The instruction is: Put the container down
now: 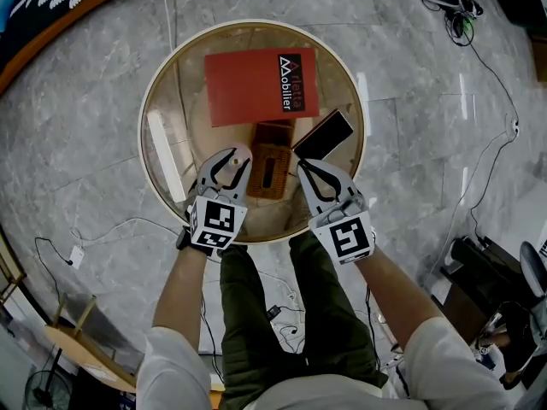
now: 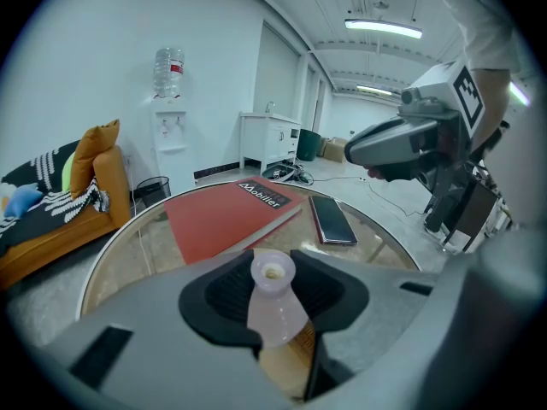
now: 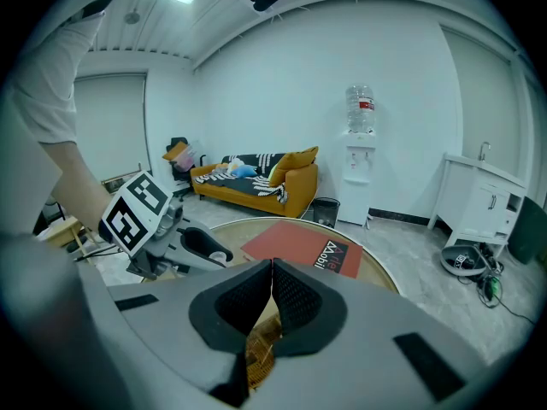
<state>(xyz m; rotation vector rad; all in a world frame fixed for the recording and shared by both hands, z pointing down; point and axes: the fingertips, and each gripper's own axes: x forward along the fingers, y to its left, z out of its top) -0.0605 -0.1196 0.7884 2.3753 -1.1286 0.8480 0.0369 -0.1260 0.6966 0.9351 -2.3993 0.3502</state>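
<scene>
The container (image 2: 275, 304), a small translucent pinkish bottle with a round open neck, stands upright between the pads of my left gripper (image 2: 273, 272), which is shut on it. In the head view my left gripper (image 1: 231, 162) is over the near part of the round glass table (image 1: 162, 84), just left of a brown woven wooden box (image 1: 272, 167). My right gripper (image 1: 304, 169) sits to the right of that box. Its jaws (image 3: 271, 270) are shut with nothing between them, and the box (image 3: 261, 348) shows below them. The right gripper view catches the bottle's top (image 3: 220, 257) in the left gripper.
A red booklet (image 1: 261, 84) lies at the table's far side and a dark phone (image 1: 323, 135) to its right. A white strip (image 1: 162, 156) lies at the left rim. Cables (image 1: 102, 233) run over the marble floor. An orange sofa (image 3: 256, 186) and a water dispenser (image 3: 359, 156) stand by the wall.
</scene>
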